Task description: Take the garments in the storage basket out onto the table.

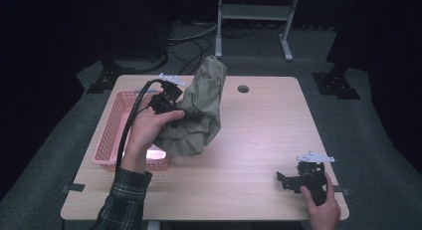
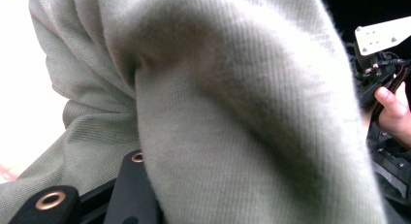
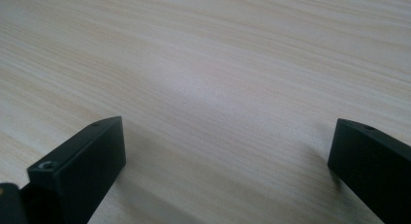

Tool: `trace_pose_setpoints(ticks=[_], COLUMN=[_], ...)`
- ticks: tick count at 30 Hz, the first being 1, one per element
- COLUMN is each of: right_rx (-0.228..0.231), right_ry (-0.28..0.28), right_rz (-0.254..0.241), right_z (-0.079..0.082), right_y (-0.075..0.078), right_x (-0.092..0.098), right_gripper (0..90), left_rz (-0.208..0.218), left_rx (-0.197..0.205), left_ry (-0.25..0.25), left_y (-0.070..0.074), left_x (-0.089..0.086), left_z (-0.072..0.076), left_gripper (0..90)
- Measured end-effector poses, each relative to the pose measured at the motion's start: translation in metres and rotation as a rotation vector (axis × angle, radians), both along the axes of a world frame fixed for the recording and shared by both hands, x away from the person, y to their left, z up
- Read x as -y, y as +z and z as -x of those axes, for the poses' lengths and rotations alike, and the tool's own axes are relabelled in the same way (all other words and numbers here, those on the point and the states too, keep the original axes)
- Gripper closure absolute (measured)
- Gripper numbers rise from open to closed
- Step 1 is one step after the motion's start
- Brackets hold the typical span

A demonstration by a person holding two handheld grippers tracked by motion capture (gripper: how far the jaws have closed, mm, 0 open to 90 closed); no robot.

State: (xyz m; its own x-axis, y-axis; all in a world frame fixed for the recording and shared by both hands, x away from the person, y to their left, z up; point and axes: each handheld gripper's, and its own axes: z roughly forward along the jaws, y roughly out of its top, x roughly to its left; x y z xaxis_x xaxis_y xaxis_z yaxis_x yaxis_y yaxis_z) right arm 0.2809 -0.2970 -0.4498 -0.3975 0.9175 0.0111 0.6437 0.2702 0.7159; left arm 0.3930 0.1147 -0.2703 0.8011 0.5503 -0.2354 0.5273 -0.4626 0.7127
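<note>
Pink basket (image 1: 112, 135), left edge of table (image 1: 249, 155); likely destination. Left gripper (image 1: 171, 108), beside it; jaws closing on olive-green sweater (image 1: 199, 110), lifting it off the table just right of the basket; advice: carrying the bundle over the rim, keeping the trailing folds from snagging. Right gripper (image 1: 298, 180), near right corner; jaws standing wide apart, holding nothing, hovering close over bare wood.
</note>
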Motion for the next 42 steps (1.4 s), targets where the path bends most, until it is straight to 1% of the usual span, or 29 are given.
trace_pose_setpoints(ticks=[8,14,21,26,34,40,42], right_rx=[0.000,0.001,0.001,0.001,0.001,0.001,0.001], right_ry=[0.000,0.000,0.000,0.000,0.000,0.000,0.000], right_rz=[0.001,0.001,0.001,0.001,0.002,0.001,0.001], right_z=[0.000,0.000,0.000,0.000,0.000,0.000,0.000], right_y=[0.000,0.000,0.000,0.000,0.000,0.000,0.000], right_x=[0.000,0.000,0.000,0.000,0.000,0.000,0.000], right_gripper=[0.0,0.0,0.0,0.0,0.0,0.0,0.0], left_rz=[0.009,0.001,-0.003,-0.007,-0.017,-0.020,-0.024], left_rx=[0.010,0.007,0.016,0.021,0.019,0.022,0.020], left_ry=[-0.024,-0.050,-0.076,-0.083,-0.088,-0.075,-0.078], left_y=[-0.001,-0.004,-0.008,-0.015,-0.021,-0.026,-0.027], left_x=[0.016,0.029,0.043,0.051,0.056,0.062,0.063], left_z=[0.000,0.000,0.000,0.000,-0.001,-0.001,-0.002], left_gripper=[54.8,54.9,54.8,54.8,54.8,54.8,54.8])
